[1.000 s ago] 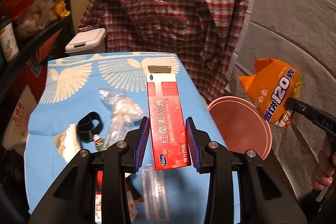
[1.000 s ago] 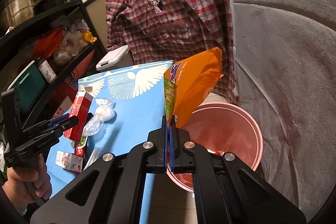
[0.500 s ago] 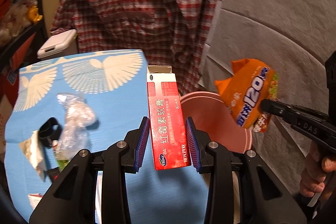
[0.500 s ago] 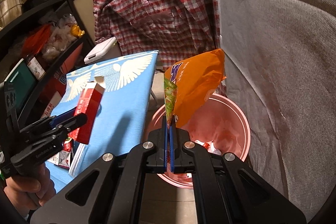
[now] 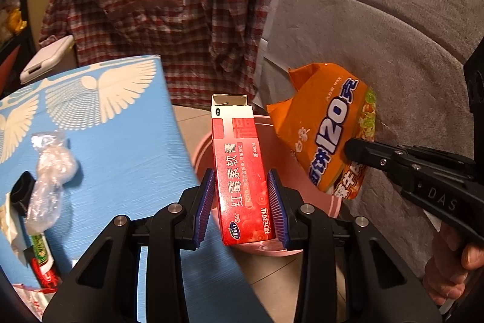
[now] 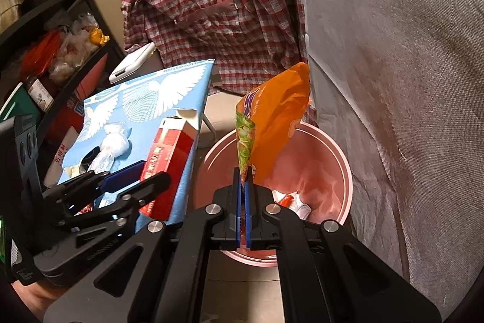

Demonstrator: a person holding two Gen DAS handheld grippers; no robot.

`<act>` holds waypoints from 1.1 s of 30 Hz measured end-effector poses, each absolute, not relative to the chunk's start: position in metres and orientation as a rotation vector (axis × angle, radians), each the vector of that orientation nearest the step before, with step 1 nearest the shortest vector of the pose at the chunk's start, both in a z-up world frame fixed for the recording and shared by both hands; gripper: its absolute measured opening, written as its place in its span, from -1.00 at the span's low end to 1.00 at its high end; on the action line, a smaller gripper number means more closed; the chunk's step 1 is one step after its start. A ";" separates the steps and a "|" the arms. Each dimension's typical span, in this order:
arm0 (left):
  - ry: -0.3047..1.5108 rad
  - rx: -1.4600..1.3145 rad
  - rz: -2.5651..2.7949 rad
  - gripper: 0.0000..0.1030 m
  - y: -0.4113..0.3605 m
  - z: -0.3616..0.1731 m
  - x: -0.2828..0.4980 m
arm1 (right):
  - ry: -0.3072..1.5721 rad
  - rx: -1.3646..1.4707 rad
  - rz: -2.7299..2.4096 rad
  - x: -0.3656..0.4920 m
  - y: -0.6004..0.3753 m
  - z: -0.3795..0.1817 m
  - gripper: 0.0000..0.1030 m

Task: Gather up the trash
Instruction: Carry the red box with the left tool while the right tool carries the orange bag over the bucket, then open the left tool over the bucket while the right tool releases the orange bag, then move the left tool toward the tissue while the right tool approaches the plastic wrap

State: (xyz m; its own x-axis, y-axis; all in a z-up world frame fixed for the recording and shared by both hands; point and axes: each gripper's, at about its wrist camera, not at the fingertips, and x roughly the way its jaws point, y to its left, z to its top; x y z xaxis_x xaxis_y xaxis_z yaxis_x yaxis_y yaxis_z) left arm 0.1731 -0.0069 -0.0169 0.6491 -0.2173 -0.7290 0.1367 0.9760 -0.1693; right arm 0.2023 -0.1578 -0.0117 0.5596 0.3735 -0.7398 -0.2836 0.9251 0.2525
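Gripping 1 red medicine box [image 5: 243, 177], my left gripper [image 5: 241, 203] has its 2 blue pads closed against the carton's sides, so the box stands upright with its top flap open, hanging over the near rim of the 1 pink bin [image 5: 202, 153]. In the right wrist view the same box [image 6: 169, 162] sits off the table's edge, beside the bin [image 6: 335, 153]. My right gripper [image 6: 242, 196] has its 2 fingers pinched fully together on the bottom corner of 1 orange snack bag [image 6: 278, 123], which stands up above the bin's opening; from the left view the bag [image 5: 323, 135] hangs just right of the box, with the right gripper's tip [image 5: 357, 150] on it. Inside the bin I can see a few scraps of red and white trash [image 6: 290, 199], too jumbled to count. On the blue table [image 5: 121, 147], left of the box, lie 1 crumpled clear plastic wrap [image 5: 51, 174], 1 black band [image 5: 21, 192] and 1 green-and-red tube [image 5: 42, 256]; other bits at the edge are too cut off to count. Farther back, 1 red plaid shirt [image 5: 163, 5] hangs behind the table, and 1 white lidded container [image 5: 45, 59] sits low to its left.
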 end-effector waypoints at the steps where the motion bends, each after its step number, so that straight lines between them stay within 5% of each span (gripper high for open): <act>1: 0.843 -0.102 -0.210 -0.30 -0.010 -0.017 0.174 | 0.899 0.105 0.382 0.202 -0.158 -0.012 -0.88; 7: 0.834 -0.118 -0.226 -0.26 -0.013 -0.015 0.177 | 0.896 0.108 0.345 0.205 -0.164 -0.012 -0.48; 33: 0.729 -0.134 -0.093 -0.30 0.096 0.034 0.122 | 0.702 0.129 0.443 0.169 -0.130 0.024 -0.47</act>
State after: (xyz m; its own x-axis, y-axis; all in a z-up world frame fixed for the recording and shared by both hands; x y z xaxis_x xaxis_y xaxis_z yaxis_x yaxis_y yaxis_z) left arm 0.1215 0.0959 0.0338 0.7422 -0.1314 -0.6572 0.0378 0.9872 -0.1546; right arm 0.1694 -0.1296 0.0241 0.6749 0.4358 -0.5955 -0.3502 0.8995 0.2613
